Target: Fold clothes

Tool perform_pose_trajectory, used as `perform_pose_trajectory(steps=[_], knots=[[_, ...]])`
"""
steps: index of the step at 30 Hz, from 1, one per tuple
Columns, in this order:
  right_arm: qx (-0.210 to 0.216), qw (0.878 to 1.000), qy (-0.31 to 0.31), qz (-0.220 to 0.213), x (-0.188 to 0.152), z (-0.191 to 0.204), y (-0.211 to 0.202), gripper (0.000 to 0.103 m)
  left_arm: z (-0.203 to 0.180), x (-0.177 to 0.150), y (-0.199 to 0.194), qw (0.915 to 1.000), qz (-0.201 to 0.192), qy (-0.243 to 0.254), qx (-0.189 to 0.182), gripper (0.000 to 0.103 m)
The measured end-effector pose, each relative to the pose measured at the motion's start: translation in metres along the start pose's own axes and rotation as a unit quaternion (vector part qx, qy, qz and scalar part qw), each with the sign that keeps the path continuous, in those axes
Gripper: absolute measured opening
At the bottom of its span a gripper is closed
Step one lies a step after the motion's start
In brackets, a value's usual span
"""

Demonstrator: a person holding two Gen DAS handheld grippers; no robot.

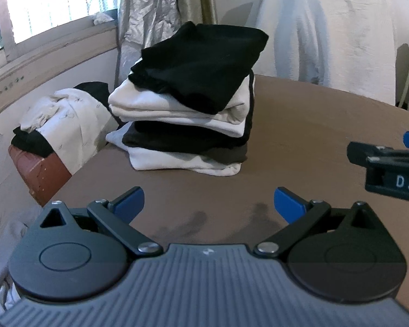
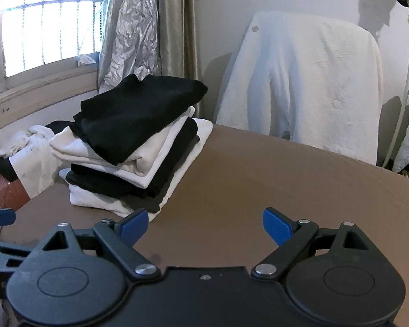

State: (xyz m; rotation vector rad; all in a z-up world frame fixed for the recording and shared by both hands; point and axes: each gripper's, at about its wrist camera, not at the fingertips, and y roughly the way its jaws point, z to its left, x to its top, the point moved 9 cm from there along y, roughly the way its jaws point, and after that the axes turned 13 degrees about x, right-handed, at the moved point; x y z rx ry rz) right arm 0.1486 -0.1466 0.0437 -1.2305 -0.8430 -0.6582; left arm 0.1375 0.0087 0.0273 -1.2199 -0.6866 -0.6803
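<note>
A stack of folded black and white clothes [image 1: 188,114] stands on the brown table [image 1: 300,141], with a black garment [image 1: 201,62] on top. The same stack [image 2: 128,150] sits at the left in the right wrist view. My left gripper [image 1: 208,204] hovers low over the table in front of the stack, open, with nothing between its blue fingertips. My right gripper [image 2: 204,224] is also open and empty, to the right of the stack; its body [image 1: 390,163] shows at the right edge of the left wrist view.
A heap of unfolded white and black clothes [image 1: 60,120] lies on a brown stool [image 1: 43,174] left of the table. A chair covered with a white cloth [image 2: 300,81] stands behind the table. Window and curtains [image 2: 139,27] are at back left.
</note>
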Motion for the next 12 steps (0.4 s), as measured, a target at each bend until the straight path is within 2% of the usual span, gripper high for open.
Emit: perform_pose_trajectory(steps=[12], knots=[[-0.004, 1.0, -0.015, 0.003, -0.0003, 0.0083, 0.0019, 0.094, 0.0077, 0.0017, 0.0034, 1.0, 0.007, -0.004, 0.006, 0.103]])
